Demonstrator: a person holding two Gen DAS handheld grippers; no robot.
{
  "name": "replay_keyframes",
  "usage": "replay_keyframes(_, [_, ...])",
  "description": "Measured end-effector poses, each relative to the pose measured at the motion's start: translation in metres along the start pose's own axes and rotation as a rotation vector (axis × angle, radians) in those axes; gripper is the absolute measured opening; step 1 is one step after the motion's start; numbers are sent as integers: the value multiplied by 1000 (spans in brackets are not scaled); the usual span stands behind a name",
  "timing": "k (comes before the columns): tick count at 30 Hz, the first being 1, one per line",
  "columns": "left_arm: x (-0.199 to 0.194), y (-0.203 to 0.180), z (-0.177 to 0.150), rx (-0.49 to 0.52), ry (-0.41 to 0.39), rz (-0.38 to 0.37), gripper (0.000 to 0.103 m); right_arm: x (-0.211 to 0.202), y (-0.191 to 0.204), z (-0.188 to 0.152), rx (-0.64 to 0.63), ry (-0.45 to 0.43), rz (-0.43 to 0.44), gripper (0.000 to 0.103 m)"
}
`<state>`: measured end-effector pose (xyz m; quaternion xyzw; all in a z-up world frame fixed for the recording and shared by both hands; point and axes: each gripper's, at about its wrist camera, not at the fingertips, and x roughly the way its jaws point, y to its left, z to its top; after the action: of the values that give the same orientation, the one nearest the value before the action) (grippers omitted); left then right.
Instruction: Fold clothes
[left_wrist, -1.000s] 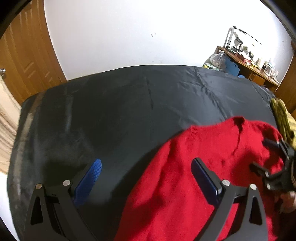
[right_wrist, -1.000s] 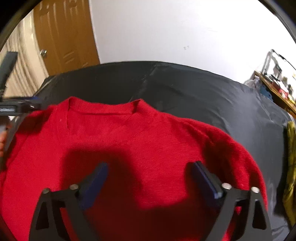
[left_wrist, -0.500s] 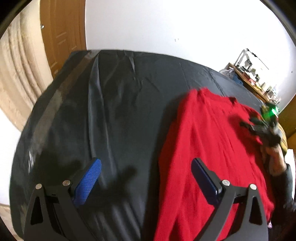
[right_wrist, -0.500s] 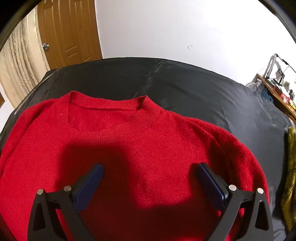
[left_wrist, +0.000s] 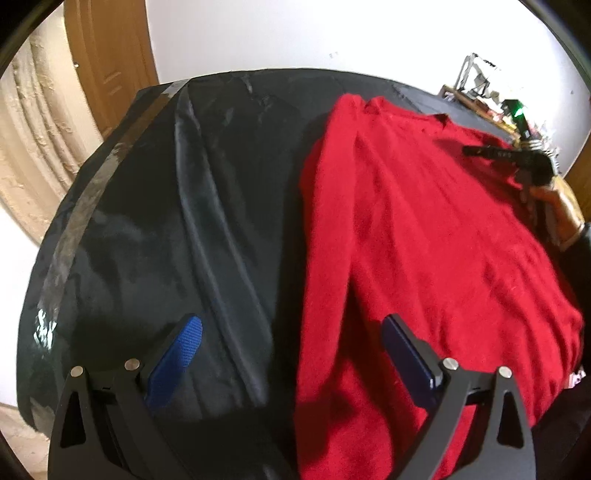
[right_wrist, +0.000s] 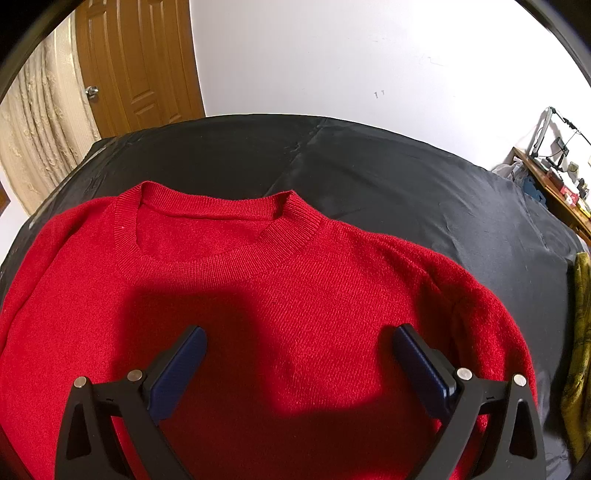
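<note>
A red knit sweater (right_wrist: 295, 295) lies flat on a black cloth-covered table (right_wrist: 369, 166), its round collar (right_wrist: 218, 236) toward the far wall. My right gripper (right_wrist: 299, 339) hovers open over the sweater's chest with nothing between its blue pads. In the left wrist view the sweater (left_wrist: 424, 240) fills the right half. My left gripper (left_wrist: 291, 332) stands open over the sweater's left edge, one pad over the bare black cloth (left_wrist: 166, 221). The right gripper (left_wrist: 517, 158) and the hand (left_wrist: 557, 206) holding it show at the far right.
A yellow-green garment (right_wrist: 580, 332) lies at the table's right edge. A wooden door (right_wrist: 140, 62) and beige curtain (right_wrist: 40, 140) stand to the left. A cluttered wooden desk (right_wrist: 554, 184) sits at the back right. White wall behind.
The left gripper has swung leftward and back, now looking along the sweater's left side. The right gripper has drawn back slightly, showing the whole collar. Both stay open.
</note>
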<state>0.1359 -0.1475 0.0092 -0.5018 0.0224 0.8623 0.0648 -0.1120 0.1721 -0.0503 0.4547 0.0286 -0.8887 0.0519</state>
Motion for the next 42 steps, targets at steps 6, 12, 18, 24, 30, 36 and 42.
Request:
replay_keyframes(6, [5, -3, -7, 30, -10, 108, 99, 3, -1, 2, -1, 0, 1, 103])
replay_keyframes(12, [3, -10, -14, 68, -71, 166, 98, 3, -1, 2, -2, 0, 2, 103])
replay_keyframes(18, [-5, -18, -20, 78, -98, 58, 49, 3, -1, 2, -2, 0, 2, 103])
replay_keyframes(24, [-3, -27, -18, 95, -74, 2, 12, 3, -1, 2, -3, 0, 2, 103])
replay_keyframes(30, [-2, -20, 1, 115, -58, 121, 6, 2, 0, 2, -4, 0, 1, 103])
replay_keyframes(36, [-23, 27, 37, 3, -153, 283, 6, 2, 1, 2, -4, 0, 1, 103])
replay_keyframes(42, [-30, 70, 64, -119, -204, 344, 6, 2, 1, 2, -4, 0, 2, 103])
